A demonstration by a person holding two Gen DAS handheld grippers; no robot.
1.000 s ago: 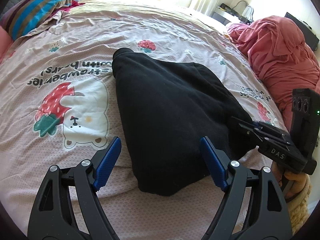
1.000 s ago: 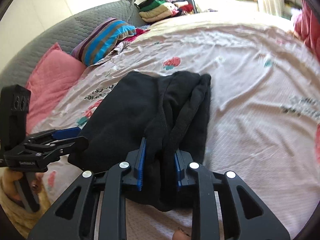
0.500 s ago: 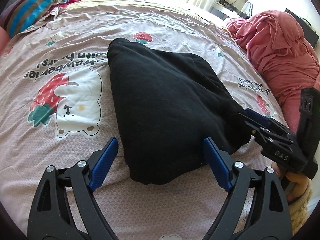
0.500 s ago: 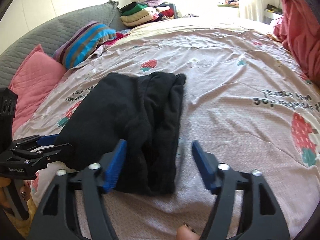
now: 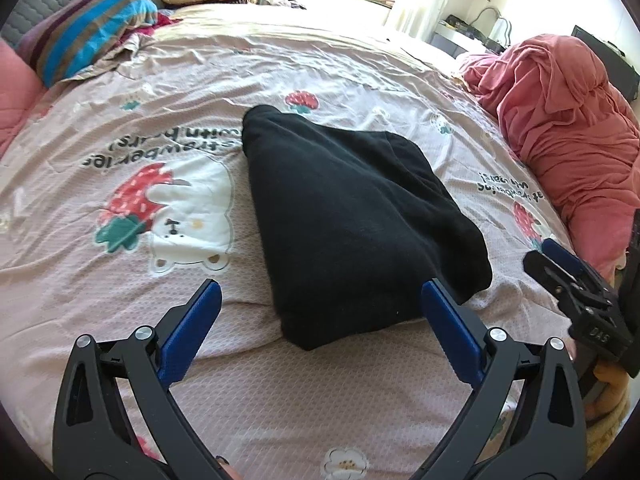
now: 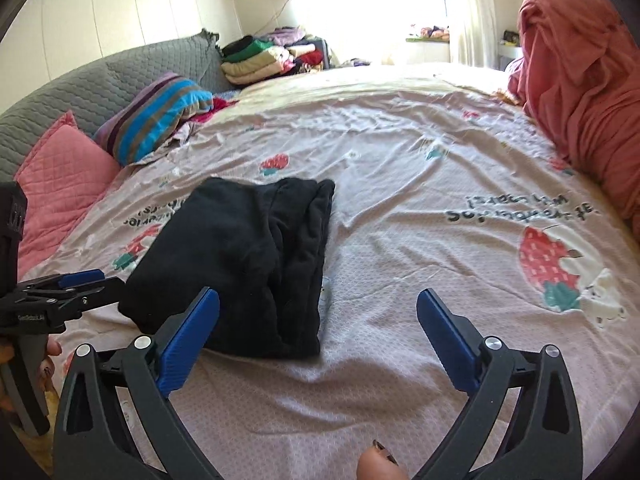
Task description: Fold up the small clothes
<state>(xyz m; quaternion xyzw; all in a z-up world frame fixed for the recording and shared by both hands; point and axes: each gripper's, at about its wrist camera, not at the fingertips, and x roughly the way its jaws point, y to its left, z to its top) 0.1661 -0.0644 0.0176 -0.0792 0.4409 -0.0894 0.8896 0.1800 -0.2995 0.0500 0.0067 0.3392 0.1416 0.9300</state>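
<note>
The black garment (image 5: pixel 352 232) lies folded in a thick bundle around the middle of the bed (image 5: pixel 304 400), its long axis running from the near edge, where the person stands, toward the far side, with the layered fold edges (image 6: pixel 304 248) along its right flank. It looks soft, light and floppy, a fleecy knit that will sag, so the stacked near corners seem the best hold. Both the left gripper (image 5: pixel 320 320) and the right gripper (image 6: pixel 318 328) are spread wide and hold nothing.

Black garment (image 5: pixel 352 220), pink strawberry-print bedsheet (image 5: pixel 320 400), blue-padded tools
</note>
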